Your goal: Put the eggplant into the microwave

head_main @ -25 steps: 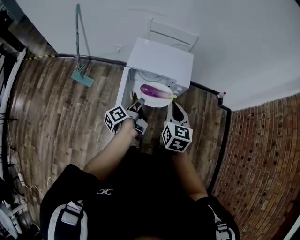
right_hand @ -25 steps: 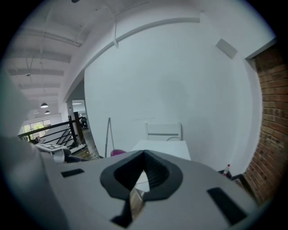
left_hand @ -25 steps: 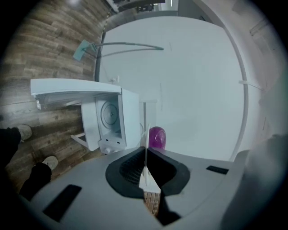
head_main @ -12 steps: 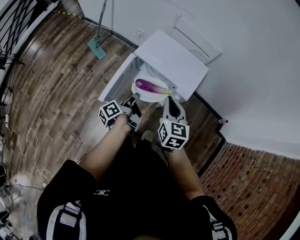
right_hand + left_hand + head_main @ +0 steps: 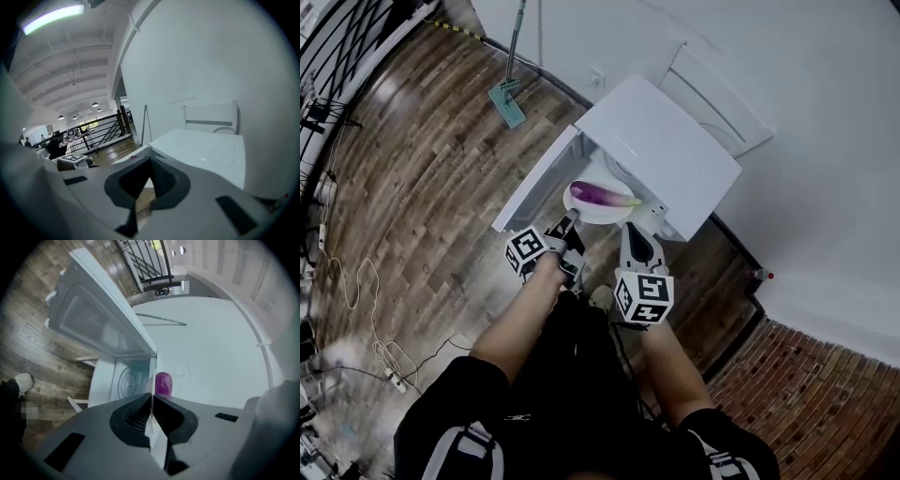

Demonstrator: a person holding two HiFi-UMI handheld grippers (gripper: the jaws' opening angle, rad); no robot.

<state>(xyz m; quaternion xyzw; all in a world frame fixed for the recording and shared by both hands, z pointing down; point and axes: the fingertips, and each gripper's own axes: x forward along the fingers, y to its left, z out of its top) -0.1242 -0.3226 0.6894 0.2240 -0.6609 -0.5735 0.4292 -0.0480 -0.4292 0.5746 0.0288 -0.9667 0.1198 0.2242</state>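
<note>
Nearest, at the frame's lower middle, the left claw (image 5: 151,397) was closed on the thin rim of a white plate (image 5: 598,217). The right claw (image 5: 150,161) looked pinched shut on the rim's other side. The eggplant (image 5: 602,194) lay across that plate, just above both claws in the head view, at the mouth of the open microwave (image 5: 670,150), whose door (image 5: 534,183) was swung out to the left. Beyond, the turntable (image 5: 124,383) sat bare inside. The step in hand seemed to be the loading itself. Next, the plate would need sliding level into the cavity and settling on the turntable before both claws let go.
</note>
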